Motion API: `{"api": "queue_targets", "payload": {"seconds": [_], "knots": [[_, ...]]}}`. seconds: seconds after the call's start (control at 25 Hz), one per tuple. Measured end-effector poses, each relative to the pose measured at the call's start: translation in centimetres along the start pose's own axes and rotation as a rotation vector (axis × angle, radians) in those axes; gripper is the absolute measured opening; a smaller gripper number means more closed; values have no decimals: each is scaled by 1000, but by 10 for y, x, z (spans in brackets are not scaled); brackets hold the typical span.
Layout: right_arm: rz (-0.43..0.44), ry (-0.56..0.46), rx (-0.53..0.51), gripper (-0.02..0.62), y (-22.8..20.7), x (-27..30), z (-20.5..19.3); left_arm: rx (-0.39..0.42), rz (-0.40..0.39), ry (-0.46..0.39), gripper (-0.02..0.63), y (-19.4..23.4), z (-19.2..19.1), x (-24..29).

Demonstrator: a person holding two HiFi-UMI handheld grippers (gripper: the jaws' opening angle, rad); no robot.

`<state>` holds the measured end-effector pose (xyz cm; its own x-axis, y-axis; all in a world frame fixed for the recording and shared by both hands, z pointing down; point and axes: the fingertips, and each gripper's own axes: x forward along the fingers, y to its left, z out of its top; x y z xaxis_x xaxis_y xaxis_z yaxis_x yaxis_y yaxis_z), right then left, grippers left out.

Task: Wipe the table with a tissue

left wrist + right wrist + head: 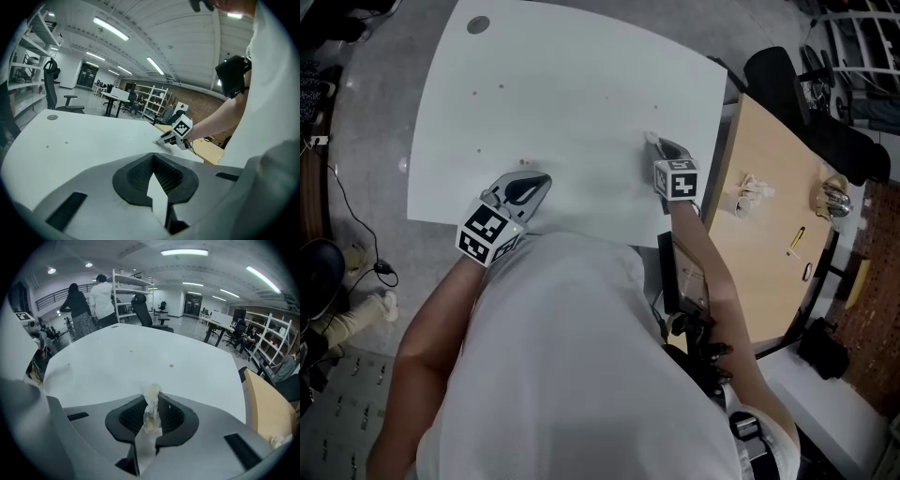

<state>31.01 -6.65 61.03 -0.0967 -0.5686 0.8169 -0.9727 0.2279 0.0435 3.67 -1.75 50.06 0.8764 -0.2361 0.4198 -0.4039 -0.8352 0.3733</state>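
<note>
Over the smooth white table (581, 103), right tool (655, 142) pinches a crumpled tissue (150, 414); left tool (540, 182) clenched, empty.

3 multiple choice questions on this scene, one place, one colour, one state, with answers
1. Where on the white table is the right gripper? A near its right edge B far left corner C off it
2. The neighbouring table's colour? A black B light wood C red
3. The right gripper's jaws are: A wide open, empty B shut on a tissue C shut on a pen
Answers: A, the head view shows it by that edge; B, its top is tan; B, the tissue sits pinched between them.
</note>
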Motion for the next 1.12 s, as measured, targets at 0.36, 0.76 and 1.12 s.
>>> {"api": "queue_targets", "payload": {"seconds": [0.36, 0.76, 1.12], "knots": [[235, 42, 152, 64, 39, -13, -4, -2, -25, -17, 8, 2, 5, 16], [102, -93, 429, 66, -36, -14, 29, -28, -4, -24, 8, 12, 5, 9], [5, -87, 388, 66, -64, 12, 52, -35, 25, 0, 8, 27, -1, -1]]}}
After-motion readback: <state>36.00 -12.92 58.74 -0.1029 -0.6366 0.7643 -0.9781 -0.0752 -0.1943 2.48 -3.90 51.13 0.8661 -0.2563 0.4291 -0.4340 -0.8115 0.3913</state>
